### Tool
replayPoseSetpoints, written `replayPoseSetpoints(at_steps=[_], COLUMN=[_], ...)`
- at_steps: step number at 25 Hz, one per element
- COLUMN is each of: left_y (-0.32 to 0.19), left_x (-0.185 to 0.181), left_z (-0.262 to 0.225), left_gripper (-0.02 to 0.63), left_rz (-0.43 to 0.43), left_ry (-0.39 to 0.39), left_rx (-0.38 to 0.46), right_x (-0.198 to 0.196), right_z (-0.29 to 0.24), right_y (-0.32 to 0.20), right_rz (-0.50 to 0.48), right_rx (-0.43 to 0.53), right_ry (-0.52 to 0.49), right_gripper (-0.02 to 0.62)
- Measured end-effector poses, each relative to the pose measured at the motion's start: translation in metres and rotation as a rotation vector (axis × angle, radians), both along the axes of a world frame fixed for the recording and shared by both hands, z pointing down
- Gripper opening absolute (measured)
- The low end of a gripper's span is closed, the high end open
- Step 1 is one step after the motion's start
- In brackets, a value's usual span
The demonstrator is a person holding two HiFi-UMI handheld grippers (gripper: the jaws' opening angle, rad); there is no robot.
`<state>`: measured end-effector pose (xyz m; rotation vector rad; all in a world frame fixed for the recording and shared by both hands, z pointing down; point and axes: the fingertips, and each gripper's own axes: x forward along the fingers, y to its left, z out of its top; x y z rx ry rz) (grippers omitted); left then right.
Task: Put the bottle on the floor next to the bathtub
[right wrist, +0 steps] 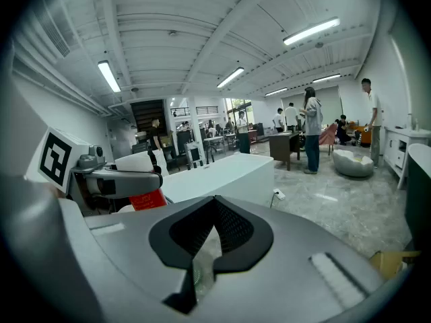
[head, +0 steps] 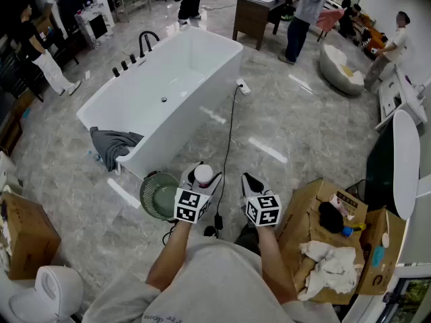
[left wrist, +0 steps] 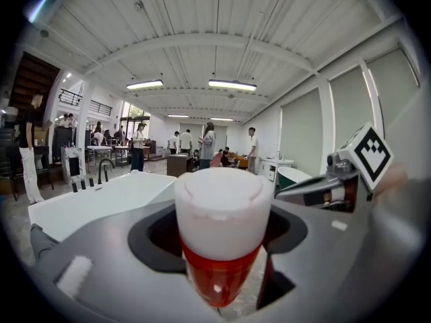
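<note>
Cardboard box (head: 23, 237) sits at the far left edge of the floor, with a white toilet (head: 57, 291) just in front of it in the bottom left corner. Moving right, there's the white bathtub (head: 192, 113) running diagonally across the marble floor (head: 296, 133). It has a black faucet (head: 147, 40) on its far rim and a grey towel (head: 111, 143) draped over the near end. Right by the tub's near corner there's a round green thing (head: 158, 195) on the floor, can't really tell what it is.

The left gripper (head: 200, 182) is just beside that, jaws spread wide and pinching the bottle (head: 203, 174). The left gripper view shows it well: white cap, red see-through body, standing upright between the two jaws. So the bottle is up in the air in that claw, above the floor near the tub's near corner, not set down.

A black cable (head: 227, 153) runs along the floor from under the grippers up to a power strip (head: 242, 87) beside the tub's long side.

The right gripper (head: 251, 182) is close beside the left one, jaws pressed together with nothing in them.

Further right is an open cardboard carton (head: 303, 214) near the bottom right corner of the floor, with a crumpled white cloth (head: 326, 264) lying in it. There are a few people standing around way at the back.
</note>
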<state>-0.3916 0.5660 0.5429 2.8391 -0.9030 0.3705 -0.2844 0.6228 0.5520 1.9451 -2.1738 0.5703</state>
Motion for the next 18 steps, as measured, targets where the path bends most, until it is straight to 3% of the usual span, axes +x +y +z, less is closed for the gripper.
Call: replayPoseSetpoints(at_steps=[9, 18], left_y=[-0.007, -0.021], left_x=[0.000, 0.012], left_z=[0.002, 0.013], left_gripper=[0.342, 0.342], left_rz=[0.002, 0.012], left_ry=[0.001, -0.002], left_rx=[-0.008, -0.036], right_x=[-0.004, 0.017], right_z=[-0.002, -0.003], right_y=[-0.005, -0.004], right_rz=[-0.001, 0.048], right_rx=[0.019, 0.071], right_ry=[0.006, -0.104], right_gripper=[0.002, 0.002])
